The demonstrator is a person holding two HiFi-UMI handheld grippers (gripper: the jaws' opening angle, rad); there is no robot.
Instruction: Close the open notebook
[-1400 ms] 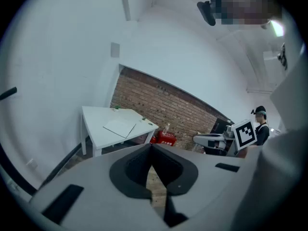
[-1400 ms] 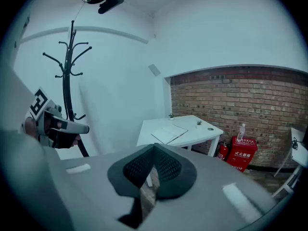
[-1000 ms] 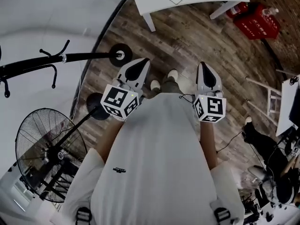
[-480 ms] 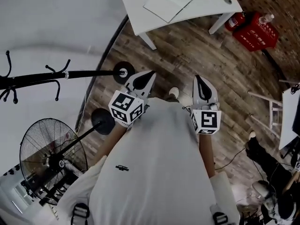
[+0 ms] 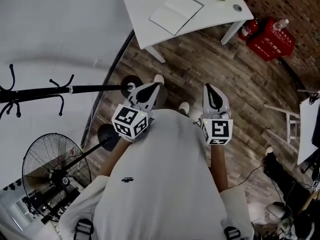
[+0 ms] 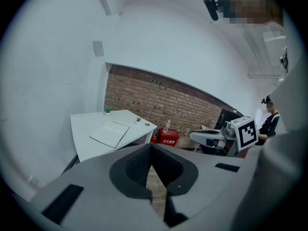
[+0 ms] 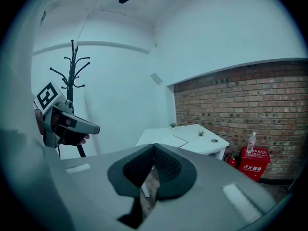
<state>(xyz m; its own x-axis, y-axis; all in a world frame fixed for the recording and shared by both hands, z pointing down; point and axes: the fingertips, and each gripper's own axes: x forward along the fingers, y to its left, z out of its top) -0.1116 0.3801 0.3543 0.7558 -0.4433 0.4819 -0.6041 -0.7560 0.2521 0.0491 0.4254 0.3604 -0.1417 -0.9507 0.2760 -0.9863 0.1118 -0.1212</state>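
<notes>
Nearing the white surface (image 5: 142, 4), left gripper (image 5: 151, 87) and right gripper (image 5: 209, 89) are keeping their fingers clenched, empty. The open notebook (image 5: 176, 12) is lying by its near edge, wooden floor (image 5: 200, 59) stretching between.

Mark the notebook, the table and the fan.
notebook (image 5: 176, 13), head view, its open pages.
table (image 5: 140, 6), head view, bare top left of the notebook.
fan (image 5: 56, 166), head view, wire grille.

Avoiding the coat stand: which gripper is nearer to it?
Left. The left gripper hangs beside the base of the coat stand; the right gripper is across the person's body from it.
</notes>
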